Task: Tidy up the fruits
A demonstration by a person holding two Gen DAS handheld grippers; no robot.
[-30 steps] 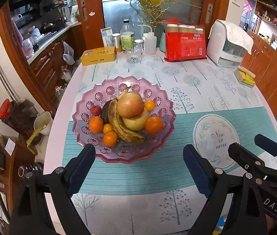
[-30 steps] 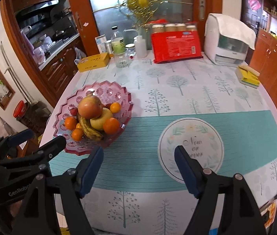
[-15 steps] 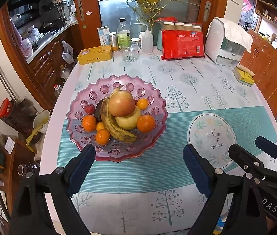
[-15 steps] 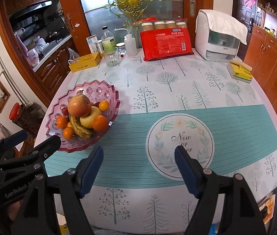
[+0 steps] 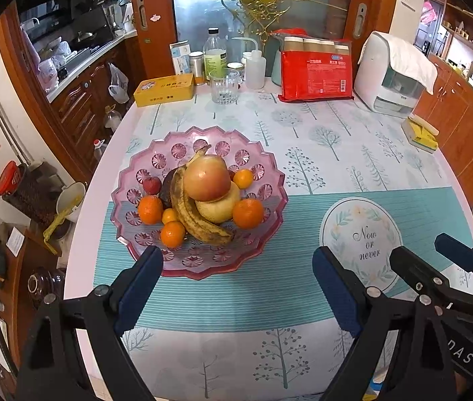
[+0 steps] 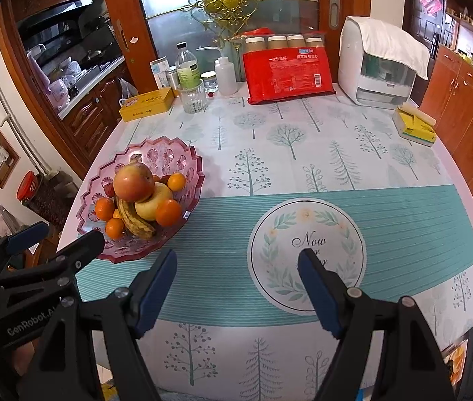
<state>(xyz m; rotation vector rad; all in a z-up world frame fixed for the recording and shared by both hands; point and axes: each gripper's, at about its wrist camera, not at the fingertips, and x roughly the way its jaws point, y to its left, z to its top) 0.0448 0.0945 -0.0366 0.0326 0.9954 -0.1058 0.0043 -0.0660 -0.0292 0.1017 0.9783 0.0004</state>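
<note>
bowl: pink glass bowl [image 5: 271, 180] on table [image 5: 337, 140], heaped with fruit
top: apple [image 5: 207, 177] over banana [image 5: 191, 212]
left claw [image 5: 238, 282]: apart, empty
right claw [image 6: 238, 279]: apart, empty

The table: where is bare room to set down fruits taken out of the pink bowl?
Free: the teal band with its round print, right of the pink bowl, and the tree-print cloth up to the red pack and yellow sponge. Crowded: the far edge, with bottles, the glass and the yellow box.
</note>
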